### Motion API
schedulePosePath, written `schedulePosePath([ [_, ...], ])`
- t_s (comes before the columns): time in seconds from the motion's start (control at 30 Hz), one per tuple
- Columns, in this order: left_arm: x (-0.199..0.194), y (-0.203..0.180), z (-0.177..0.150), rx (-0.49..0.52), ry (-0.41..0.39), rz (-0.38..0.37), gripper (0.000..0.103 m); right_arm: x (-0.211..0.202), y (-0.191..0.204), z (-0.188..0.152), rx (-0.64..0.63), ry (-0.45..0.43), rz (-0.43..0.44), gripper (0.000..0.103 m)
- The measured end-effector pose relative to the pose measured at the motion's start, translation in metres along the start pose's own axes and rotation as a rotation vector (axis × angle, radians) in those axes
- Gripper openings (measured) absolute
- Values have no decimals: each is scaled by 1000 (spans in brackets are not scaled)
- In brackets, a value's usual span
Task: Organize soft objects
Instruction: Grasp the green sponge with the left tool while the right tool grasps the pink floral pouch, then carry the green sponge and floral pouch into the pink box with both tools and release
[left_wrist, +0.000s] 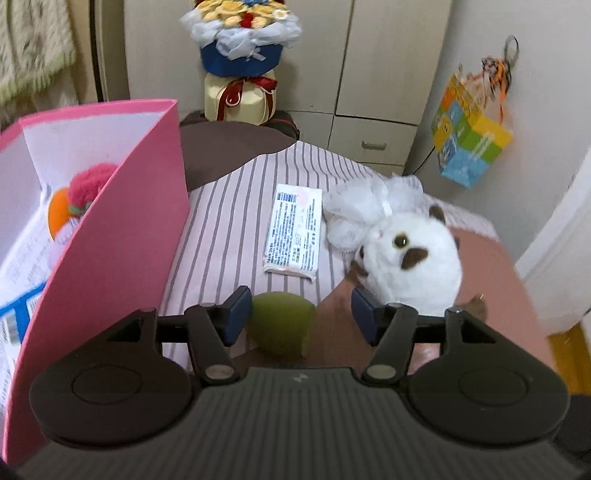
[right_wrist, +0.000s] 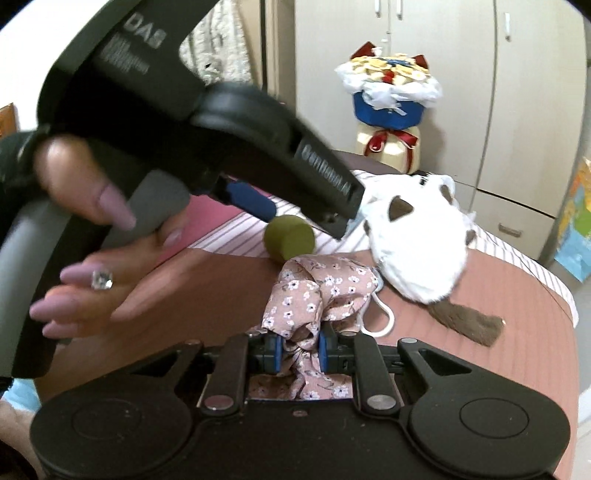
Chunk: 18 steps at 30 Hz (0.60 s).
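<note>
My left gripper (left_wrist: 301, 308) is open, its jaws either side of a green egg-shaped sponge (left_wrist: 282, 323) that lies on the bed; the same sponge (right_wrist: 289, 238) shows under the left gripper body in the right wrist view. My right gripper (right_wrist: 300, 350) is shut on a pink floral cloth (right_wrist: 314, 291) and holds it bunched above the bedcover. A white plush toy (left_wrist: 413, 254) with brown patches lies to the right of the sponge, and also shows in the right wrist view (right_wrist: 417, 247). A pink box (left_wrist: 122, 236) at left holds a red and orange soft toy (left_wrist: 79, 195).
A white wipes packet (left_wrist: 293, 232) lies on the striped sheet (left_wrist: 225, 229). A white mesh pouf (left_wrist: 369, 206) sits behind the plush. A bouquet (left_wrist: 240, 62) stands at the far end. A colourful bag (left_wrist: 469, 136) hangs on the wall at right.
</note>
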<state>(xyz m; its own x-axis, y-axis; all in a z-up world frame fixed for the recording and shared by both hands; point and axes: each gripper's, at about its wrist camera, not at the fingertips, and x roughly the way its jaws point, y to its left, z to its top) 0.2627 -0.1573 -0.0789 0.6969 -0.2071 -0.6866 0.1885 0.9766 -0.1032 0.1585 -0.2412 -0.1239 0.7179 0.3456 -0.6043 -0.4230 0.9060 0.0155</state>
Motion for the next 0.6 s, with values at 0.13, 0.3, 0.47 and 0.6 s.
schedulePosePath([
  [0.13, 2, -1, -3, 24, -15, 37, 59, -1, 0, -5, 14, -10, -18, 21],
  [0.3, 9, 6, -8, 2, 19, 65, 57, 1, 4, -6, 13, -20, -31, 22],
  [0.47, 10, 10, -16, -1, 16, 85, 37, -1, 10, -11, 8, -34, -60, 22],
  [0.6, -1, 14, -19, -16, -3, 61, 36, -9, 14, -15, 29, -42, -81, 22],
])
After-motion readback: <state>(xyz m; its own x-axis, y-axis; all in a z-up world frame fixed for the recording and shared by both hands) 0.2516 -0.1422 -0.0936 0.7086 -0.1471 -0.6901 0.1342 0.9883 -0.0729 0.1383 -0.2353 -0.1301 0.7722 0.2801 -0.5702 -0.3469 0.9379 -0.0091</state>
